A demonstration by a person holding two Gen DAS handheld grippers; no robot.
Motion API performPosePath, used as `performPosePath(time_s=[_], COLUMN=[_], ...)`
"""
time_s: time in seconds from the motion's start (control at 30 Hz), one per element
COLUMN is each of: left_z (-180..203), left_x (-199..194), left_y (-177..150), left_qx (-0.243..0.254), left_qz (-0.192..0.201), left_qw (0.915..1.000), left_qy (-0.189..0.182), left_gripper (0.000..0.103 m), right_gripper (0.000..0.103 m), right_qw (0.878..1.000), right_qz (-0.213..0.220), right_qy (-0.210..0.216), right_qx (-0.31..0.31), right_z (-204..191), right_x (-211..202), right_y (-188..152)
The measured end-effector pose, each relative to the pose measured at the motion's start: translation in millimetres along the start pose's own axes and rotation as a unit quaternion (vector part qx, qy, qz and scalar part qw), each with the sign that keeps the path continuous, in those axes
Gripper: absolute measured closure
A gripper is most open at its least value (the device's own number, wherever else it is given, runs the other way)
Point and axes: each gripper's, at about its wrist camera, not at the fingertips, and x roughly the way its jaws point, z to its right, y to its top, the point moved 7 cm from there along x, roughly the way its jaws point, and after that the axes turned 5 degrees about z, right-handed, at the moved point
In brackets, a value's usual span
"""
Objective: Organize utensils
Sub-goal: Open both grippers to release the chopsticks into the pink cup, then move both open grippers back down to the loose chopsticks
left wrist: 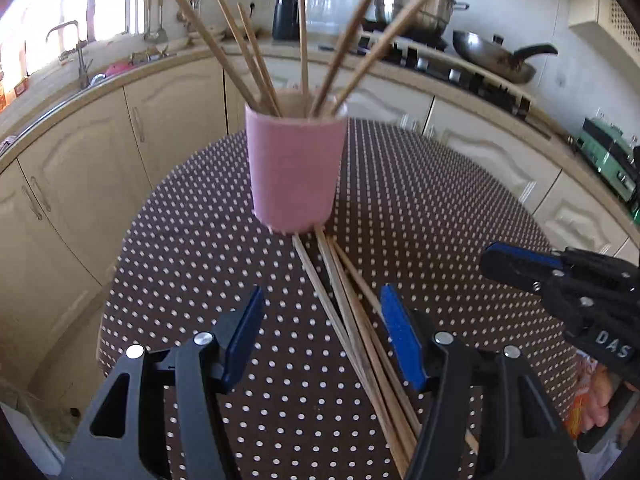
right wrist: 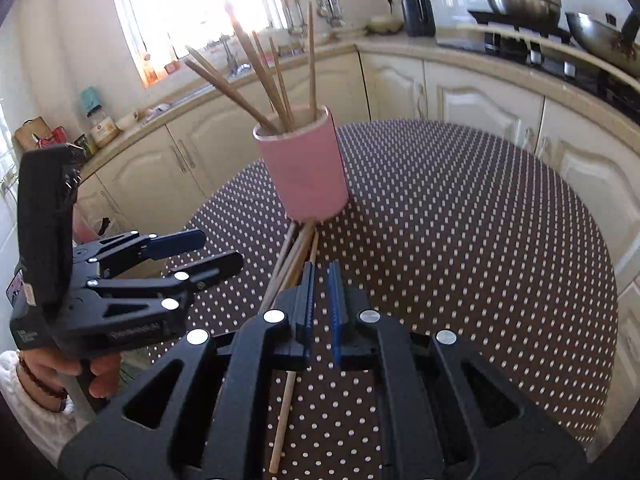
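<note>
1. Left wrist view: we see one pink cylindrical cup (left wrist: pixel 296 172) standing upright on the brown white-dotted tablecloth (left wrist: pixel 440 208), holding seven wooden chopsticks (left wrist: pixel 256 52) that fan out above its rim. About four loose wooden chopsticks (left wrist: pixel 352 320) lie bundled on the cloth, their far ends touching the cup's base. Our left gripper (left wrist: pixel 322 328) hangs wide open over them, holding nothing. Our right gripper (left wrist: pixel 516 264) enters from the right; from here we cannot tell how far apart its fingers stand.

2. Right wrist view: our right gripper (right wrist: pixel 320 284) is nearly closed, a narrow gap between its blue pads (right wrist: pixel 335 300), nothing visibly clamped. The loose chopsticks (right wrist: pixel 294 260) run beneath it towards the cup (right wrist: pixel 308 172). The left gripper (right wrist: pixel 200 252) is open beside them.
</note>
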Motion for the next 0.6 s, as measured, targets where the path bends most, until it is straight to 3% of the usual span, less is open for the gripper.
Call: performPosePath(time_s=[0.07, 0.27, 0.6], left_z=[3.4, 7.3, -10.9], left_x=[9.7, 30.7, 24.0], left_y=[-9.0, -29.9, -43.7], left_qx=[0.000, 0.012, 0.012], left_qz=[-0.017, -0.062, -0.065], left_qw=[0.9999, 0.9980, 0.9978], left_qy=[-0.004, -0.007, -0.003], left_gripper=[0.043, 0.070, 0.071], right_gripper=[0.095, 0.095, 0.095], right_qw=[1.000, 0.999, 0.996], right_qz=[-0.020, -0.050, -0.091], right_qy=[0.002, 0.005, 0.003], right_qx=[0.008, 0.004, -0.001], right_z=[1.4, -1.6, -5.3], right_x=[5.8, 15.6, 39.8], right_y=[-7.9, -22.5, -32.2])
